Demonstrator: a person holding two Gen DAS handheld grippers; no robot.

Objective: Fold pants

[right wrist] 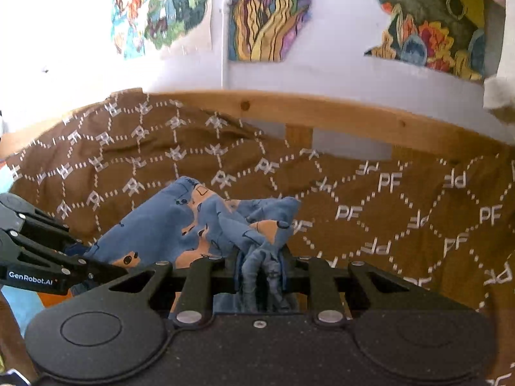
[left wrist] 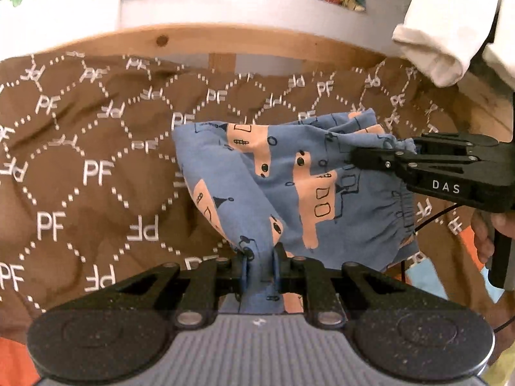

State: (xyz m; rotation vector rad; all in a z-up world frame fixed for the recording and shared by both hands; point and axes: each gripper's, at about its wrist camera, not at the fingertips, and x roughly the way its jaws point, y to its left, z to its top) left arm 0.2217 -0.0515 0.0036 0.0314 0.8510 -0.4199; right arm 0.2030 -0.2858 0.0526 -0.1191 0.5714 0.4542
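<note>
Small blue pants [left wrist: 289,186] with an orange print hang bunched above a brown patterned bedspread [left wrist: 80,167]. My left gripper [left wrist: 260,262] is shut on a fold of the blue cloth near the lower edge. My right gripper [left wrist: 357,157] comes in from the right in the left wrist view and is shut on the gathered waistband. In the right wrist view the right gripper [right wrist: 261,267] pinches a wad of the pants [right wrist: 180,225], and the left gripper [right wrist: 106,270] shows at the left, shut on the cloth.
A wooden bed rail [left wrist: 257,45] runs along the far edge of the bedspread [right wrist: 402,209], with a white wall and colourful posters [right wrist: 267,16] behind. A white cloth [left wrist: 434,41] hangs at the upper right. Orange and light blue fabric [left wrist: 428,276] lies at the lower right.
</note>
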